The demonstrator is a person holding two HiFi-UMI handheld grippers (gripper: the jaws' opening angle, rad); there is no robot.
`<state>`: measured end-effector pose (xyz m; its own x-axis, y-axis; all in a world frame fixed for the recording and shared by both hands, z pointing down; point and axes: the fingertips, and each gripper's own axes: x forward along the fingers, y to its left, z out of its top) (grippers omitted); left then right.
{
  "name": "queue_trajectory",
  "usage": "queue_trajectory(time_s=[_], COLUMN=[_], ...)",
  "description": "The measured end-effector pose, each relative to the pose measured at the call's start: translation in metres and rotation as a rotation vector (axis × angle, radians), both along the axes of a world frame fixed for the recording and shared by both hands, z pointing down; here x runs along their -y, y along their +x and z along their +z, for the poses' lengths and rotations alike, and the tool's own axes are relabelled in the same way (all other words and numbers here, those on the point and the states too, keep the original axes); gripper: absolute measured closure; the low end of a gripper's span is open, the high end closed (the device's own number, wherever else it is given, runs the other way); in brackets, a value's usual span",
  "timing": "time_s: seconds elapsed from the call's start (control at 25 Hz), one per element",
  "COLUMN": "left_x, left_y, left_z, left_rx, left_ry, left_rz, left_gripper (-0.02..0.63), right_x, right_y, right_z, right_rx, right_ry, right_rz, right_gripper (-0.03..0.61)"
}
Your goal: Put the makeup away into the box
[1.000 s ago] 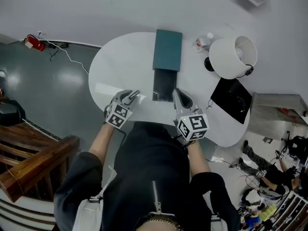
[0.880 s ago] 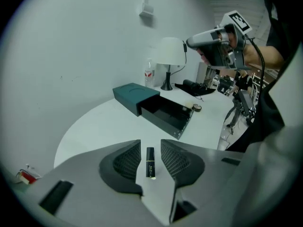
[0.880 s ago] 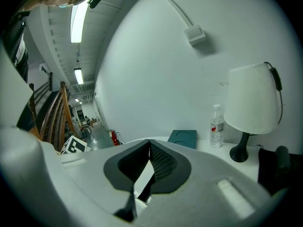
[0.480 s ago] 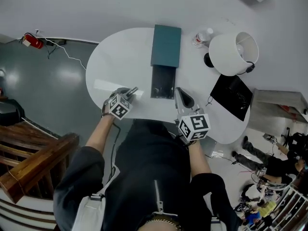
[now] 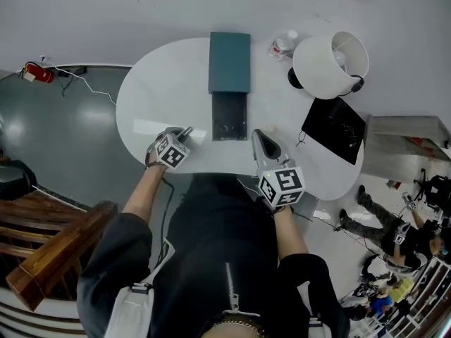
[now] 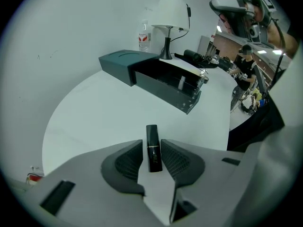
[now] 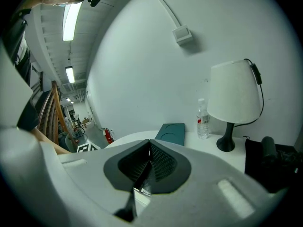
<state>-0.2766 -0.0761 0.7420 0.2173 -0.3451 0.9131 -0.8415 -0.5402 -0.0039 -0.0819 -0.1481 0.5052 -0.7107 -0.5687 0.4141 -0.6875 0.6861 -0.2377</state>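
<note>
The left claw (image 6: 151, 142) stands partly apart around a black lipstick (image 6: 151, 132), which lies on the white counter (image 5: 162, 90) between the pads. A sliver of counter shows beside the tube, so I judge it straddled, not yet pinched. The right claw (image 7: 149, 145) is pressed together on nothing and hangs just right of the near end of the dark drawer (image 5: 230, 111), which is pulled out of the teal box (image 5: 229, 62) toward the person. The task is at the pickup: the lipstick is outside the box, near the counter's front edge and left of the drawer. By my reading 3 moves remain for it: clamp, carry over the drawer, let go. Whether the drawer already holds other makeup I cannot tell; a pale speck in it is too small to name. Against the frame from 1 second back, the left claw sits lower and tips more steeply toward the counter, its marker cube smaller in the head view. The right claw keeps about the same spot beside the drawer, which is open in both.
</note>
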Motion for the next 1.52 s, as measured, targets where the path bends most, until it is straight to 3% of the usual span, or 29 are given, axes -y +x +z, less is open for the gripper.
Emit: queue_trajectory(time_s=[0.36,0.88,1.52], left_x=[-0.003,0.032,0.081], left_y=[0.003,0.010,0.048], left_z=[0.005,-0.039,-0.089], left_rx=[0.002,-0.008,0.007], left_ry=[-0.037,0.078,0.186], left_rz=[0.032,0.077,0.279], left_gripper=[0.520,0.522,0.522], right_x=[-0.001,0.000,0.001], right_y=[0.017,0.023,0.039], right_z=[0.002,0.000,-0.005], right_rx=[0.001,0.011,0.031], right_ry=[-0.005,-0.002,0.010], right_rz=[0.041,0.061,0.126], right_gripper=[0.573,0.573,0.574])
